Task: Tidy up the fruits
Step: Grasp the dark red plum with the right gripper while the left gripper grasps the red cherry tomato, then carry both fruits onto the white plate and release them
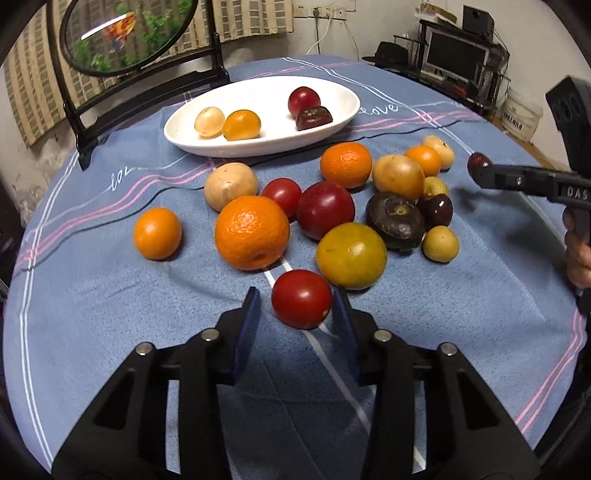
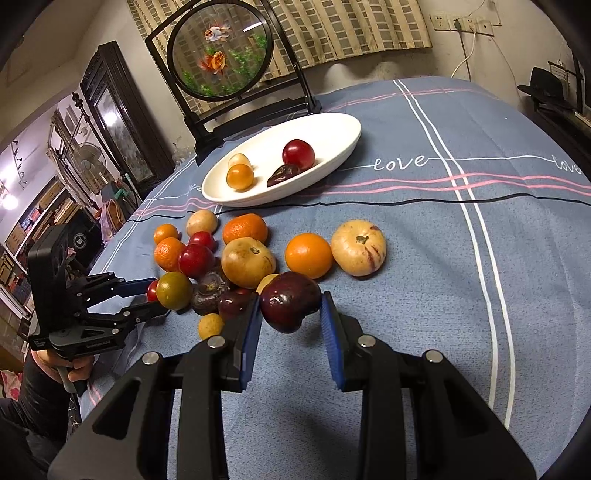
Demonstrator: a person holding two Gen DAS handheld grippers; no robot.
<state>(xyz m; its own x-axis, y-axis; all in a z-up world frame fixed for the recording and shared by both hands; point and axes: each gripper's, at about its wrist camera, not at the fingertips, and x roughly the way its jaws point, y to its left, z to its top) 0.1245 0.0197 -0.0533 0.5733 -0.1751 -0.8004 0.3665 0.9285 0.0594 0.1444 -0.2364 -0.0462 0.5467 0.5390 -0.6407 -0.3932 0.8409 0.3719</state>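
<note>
Red tomato point(image 1: 301, 299) sitting on the table point(image 1: 110, 314), nearest fruit of the pile to the near edge, right between the left gripper point(image 1: 296, 295) jaws. One pad looks to be on it, but a sliver of cloth seems to show at the other, so can't tell if it's properly clamped yet or just bracketed.

Dark plum point(image 2: 288, 306) pinched in the right gripper point(image 2: 290, 297), jaws clenched on both sides of it, hanging clear of the cloth over the pile's right-hand side.

Touching or nearly touching behind the tomato: yellow-green citrus point(image 1: 351, 254), w/ the big orange point(image 1: 251, 232) just beside. Rest of the heap packed tight behind those, mid-table. White dish point(image 1: 258, 151) further back toward the far edge, four fruits in it already, lots of room left. Framed fish screen point(image 1: 125, 33) at the far left corner behind the dish.

Stuff that could go wrong imo:
- Tomato is round and slick, so an off-centre or half-made grip prob squirts it out forward into the citrus, then rolls off toward the near edge.
- Too hard a squeeze = split skin, mess on the cloth.
- Lifting w/o clearing the citrus could nudge the pile and set round things rolling.
- Both grippers heading for the same dish could bump each other above it, esp. w/ the plum only held by its sides.
- Dropping from height into the dish could knock fruit out over the low rim.
</note>
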